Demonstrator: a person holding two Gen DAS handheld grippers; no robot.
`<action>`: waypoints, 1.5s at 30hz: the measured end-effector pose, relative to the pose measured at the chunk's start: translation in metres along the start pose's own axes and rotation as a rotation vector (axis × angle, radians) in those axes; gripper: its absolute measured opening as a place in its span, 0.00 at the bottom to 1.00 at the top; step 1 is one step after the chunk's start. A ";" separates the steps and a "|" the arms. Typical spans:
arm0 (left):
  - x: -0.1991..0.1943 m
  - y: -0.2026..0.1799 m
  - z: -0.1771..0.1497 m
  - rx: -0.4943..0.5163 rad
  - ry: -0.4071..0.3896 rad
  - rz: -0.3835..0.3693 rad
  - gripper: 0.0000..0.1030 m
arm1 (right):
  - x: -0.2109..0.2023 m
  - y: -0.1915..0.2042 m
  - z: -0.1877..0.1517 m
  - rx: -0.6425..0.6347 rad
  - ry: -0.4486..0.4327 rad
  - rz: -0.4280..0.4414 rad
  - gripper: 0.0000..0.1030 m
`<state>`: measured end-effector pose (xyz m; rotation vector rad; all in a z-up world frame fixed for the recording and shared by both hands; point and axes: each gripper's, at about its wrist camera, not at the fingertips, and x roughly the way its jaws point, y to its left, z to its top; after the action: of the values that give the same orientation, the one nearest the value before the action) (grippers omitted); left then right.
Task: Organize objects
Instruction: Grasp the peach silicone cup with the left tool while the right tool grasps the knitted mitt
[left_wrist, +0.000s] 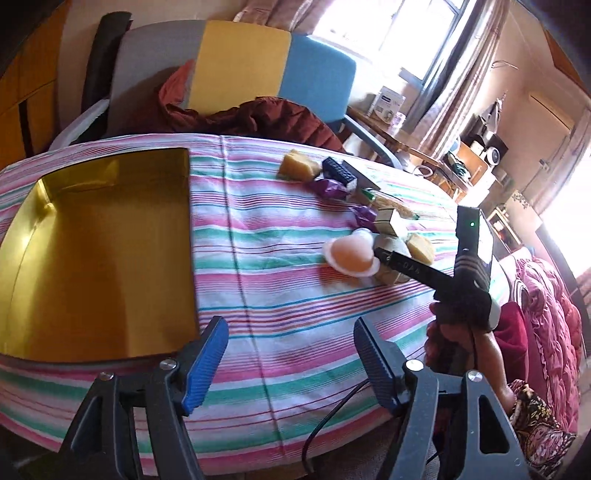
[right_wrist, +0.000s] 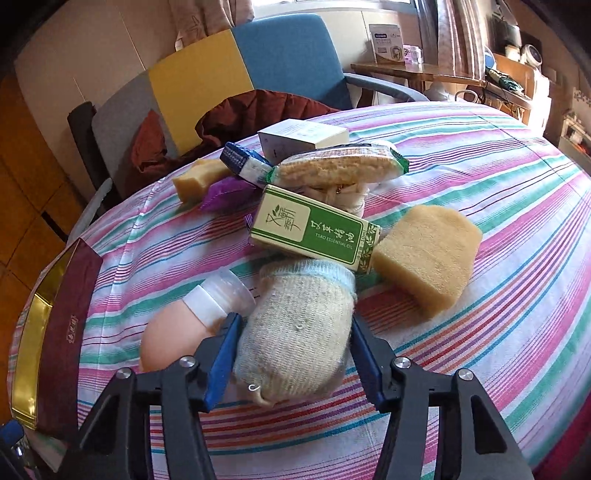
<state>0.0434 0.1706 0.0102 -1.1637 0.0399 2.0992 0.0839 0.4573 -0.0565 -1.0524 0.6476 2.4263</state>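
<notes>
A rolled cream sock with a pale blue cuff (right_wrist: 295, 332) lies on the striped tablecloth at the near edge of a pile. My right gripper (right_wrist: 293, 356) is shut on the sock, one blue pad against each side. Around the sock are a peach jelly cup (right_wrist: 170, 343), a green essential-oil box (right_wrist: 314, 229) and a yellow sponge (right_wrist: 428, 254). My left gripper (left_wrist: 291, 365) stands open above bare cloth, beside the gold-lined box (left_wrist: 99, 251). From the left wrist view, the right gripper (left_wrist: 388, 260) reaches into the pile next to the jelly cup (left_wrist: 349, 254).
Further back lie a cracker packet (right_wrist: 332, 166), a white carton (right_wrist: 303, 138), a blue-white packet (right_wrist: 243, 160), a purple wrapper (right_wrist: 225, 195) and a second sponge (right_wrist: 199, 181). A chair (left_wrist: 240, 62) with a dark red garment (left_wrist: 258, 118) stands behind the table. A person's hand (left_wrist: 454, 339) holds the right gripper.
</notes>
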 end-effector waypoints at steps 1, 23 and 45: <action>0.005 -0.004 0.003 0.009 0.012 -0.014 0.73 | -0.001 -0.002 -0.001 0.004 -0.001 0.006 0.56; 0.145 -0.081 0.071 0.297 0.171 -0.032 0.74 | -0.021 -0.034 -0.012 0.065 0.024 -0.032 0.56; 0.152 -0.074 0.035 0.336 0.103 -0.071 0.49 | -0.019 -0.032 -0.013 0.035 0.014 -0.040 0.58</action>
<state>0.0129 0.3246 -0.0603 -1.0494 0.3791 1.8798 0.1203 0.4718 -0.0579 -1.0595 0.6647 2.3674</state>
